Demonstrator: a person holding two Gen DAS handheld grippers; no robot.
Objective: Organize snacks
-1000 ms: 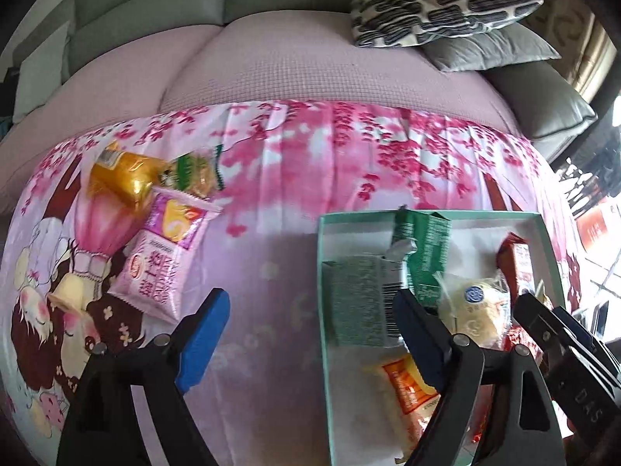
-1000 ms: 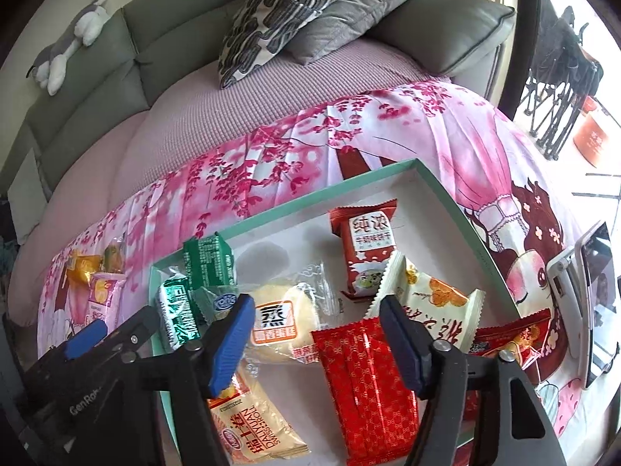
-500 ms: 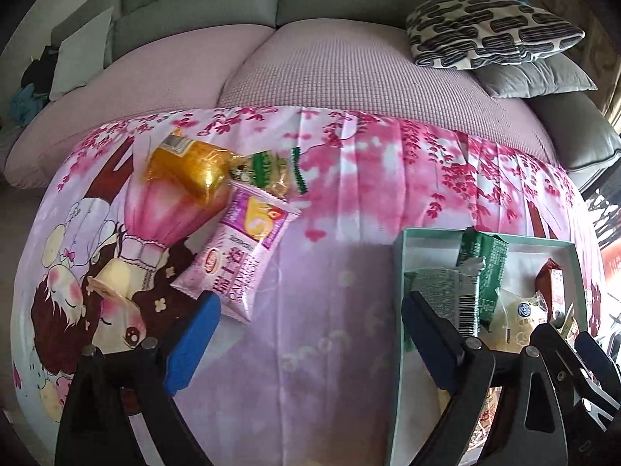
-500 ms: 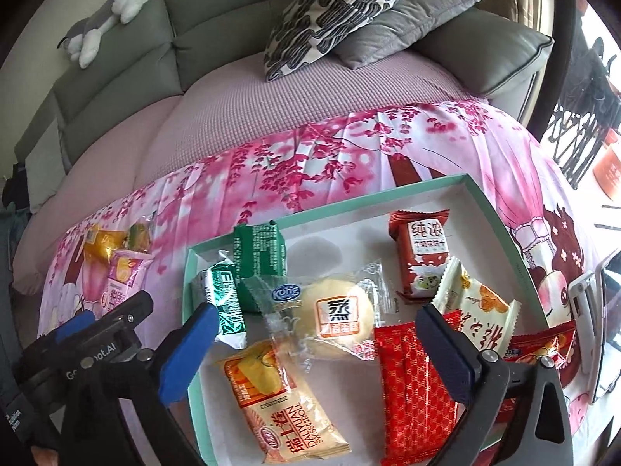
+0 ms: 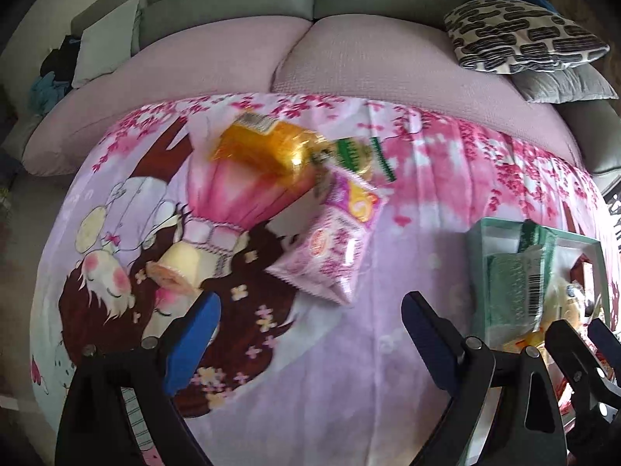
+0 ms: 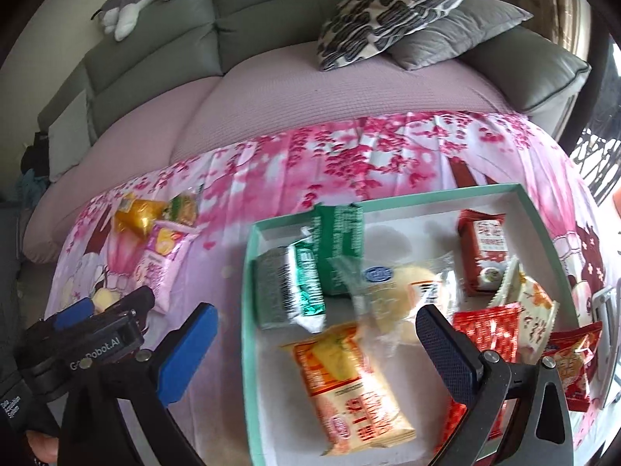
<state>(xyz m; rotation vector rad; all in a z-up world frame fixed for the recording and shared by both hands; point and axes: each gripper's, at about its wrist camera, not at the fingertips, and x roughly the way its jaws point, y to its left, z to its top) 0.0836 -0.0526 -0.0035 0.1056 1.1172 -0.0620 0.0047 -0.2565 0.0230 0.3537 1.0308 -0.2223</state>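
Pink snack packet beyond left hand-held gripper

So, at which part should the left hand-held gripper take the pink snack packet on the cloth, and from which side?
Probably across its near, wider end, coming from above. The pink snack packet lies flat and slanted on the cloth, its far end close against the gold packet and green packet. The left hand-held gripper is open.

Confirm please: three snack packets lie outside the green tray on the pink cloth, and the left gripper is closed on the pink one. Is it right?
Not quite. The left gripper is open and holds nothing; the pink packet lies ahead of its fingertips. The left wrist view shows it. The three packets do lie on the pink cloth, outside the green tray.
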